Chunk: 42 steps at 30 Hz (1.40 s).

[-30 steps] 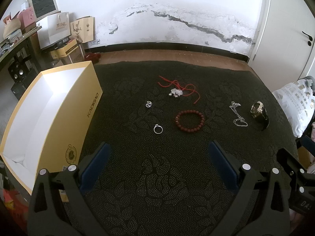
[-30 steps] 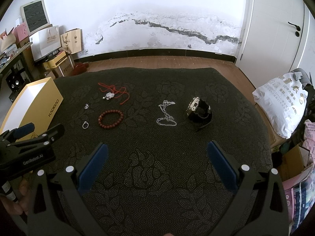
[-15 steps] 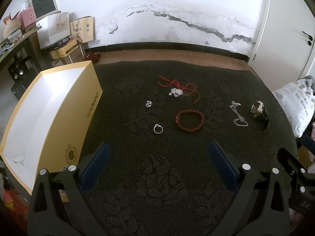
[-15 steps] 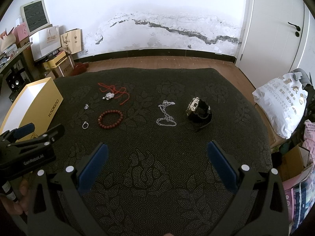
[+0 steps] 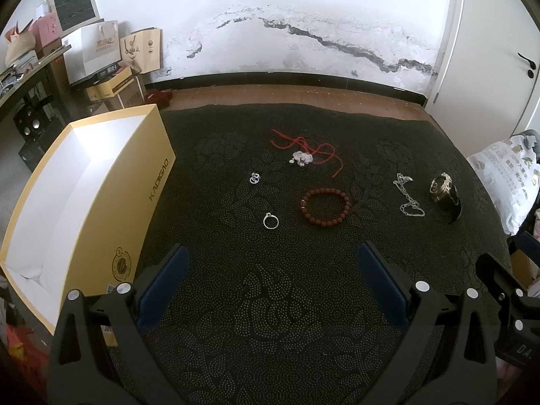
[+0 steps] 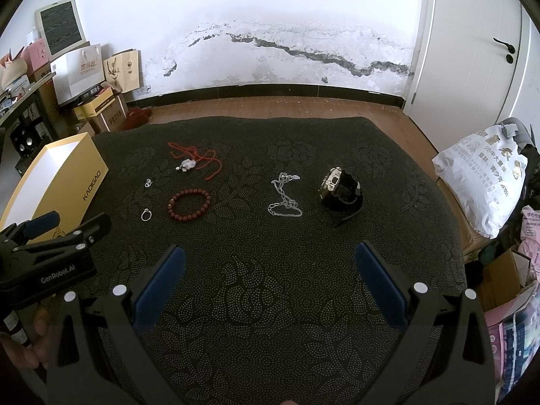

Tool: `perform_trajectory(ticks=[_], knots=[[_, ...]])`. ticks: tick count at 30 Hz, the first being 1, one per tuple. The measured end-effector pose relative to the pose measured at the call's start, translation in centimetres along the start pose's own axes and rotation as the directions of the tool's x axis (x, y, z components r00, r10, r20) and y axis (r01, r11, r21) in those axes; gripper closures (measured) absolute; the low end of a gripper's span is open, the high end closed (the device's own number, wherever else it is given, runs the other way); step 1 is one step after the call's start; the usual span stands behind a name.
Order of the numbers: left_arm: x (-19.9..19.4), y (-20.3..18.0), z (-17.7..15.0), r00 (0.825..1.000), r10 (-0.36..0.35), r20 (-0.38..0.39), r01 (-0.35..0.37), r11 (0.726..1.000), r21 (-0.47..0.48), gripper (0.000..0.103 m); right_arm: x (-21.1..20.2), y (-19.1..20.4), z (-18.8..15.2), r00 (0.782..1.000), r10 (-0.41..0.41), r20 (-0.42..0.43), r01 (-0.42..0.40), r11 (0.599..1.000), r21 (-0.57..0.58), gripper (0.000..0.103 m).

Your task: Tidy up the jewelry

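On a dark patterned cloth (image 5: 270,303) lie a red cord necklace with a silver pendant (image 5: 303,155), a small silver charm (image 5: 254,178), a silver ring (image 5: 270,221), a red bead bracelet (image 5: 324,206), a silver chain (image 5: 408,195) and a black watch (image 5: 444,190). They also show in the right wrist view: bracelet (image 6: 189,203), chain (image 6: 284,199), watch (image 6: 341,190). An open yellow box (image 5: 81,202) stands at the left. My left gripper (image 5: 270,266) is open and empty, near the ring. My right gripper (image 6: 270,263) is open and empty, short of the chain.
Paper bags and cartons (image 5: 111,57) are stacked at the back left by a cracked white wall. A white door (image 6: 472,50) and a white plastic sack (image 6: 482,182) are at the right. Wooden floor (image 5: 303,94) lies beyond the cloth's far edge.
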State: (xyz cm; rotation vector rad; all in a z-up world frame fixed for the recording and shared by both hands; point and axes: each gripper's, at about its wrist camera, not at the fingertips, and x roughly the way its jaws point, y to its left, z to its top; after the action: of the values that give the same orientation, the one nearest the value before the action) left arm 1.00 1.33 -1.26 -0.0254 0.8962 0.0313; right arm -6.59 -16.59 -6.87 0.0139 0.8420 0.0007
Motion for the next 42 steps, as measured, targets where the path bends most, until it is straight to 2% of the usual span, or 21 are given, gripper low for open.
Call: perform_trajectory(ticks=[34,42], knots=[[1.2,-0.4,-0.5,1.0,0.008,-0.03,-0.008,1.0,0.006,0.006,-0.1,-0.8,0.4,1.0,0.008,0.018,-0.008,1.0,0.003,0.006],[3.7,0.2,0.9,0.998,-0.009,-0.066,0.008,1.0,-0.019,0.006,0.3,-2.0,0.9,0.999,-0.01,0.031,0.009,1.0,0.027,0.006]])
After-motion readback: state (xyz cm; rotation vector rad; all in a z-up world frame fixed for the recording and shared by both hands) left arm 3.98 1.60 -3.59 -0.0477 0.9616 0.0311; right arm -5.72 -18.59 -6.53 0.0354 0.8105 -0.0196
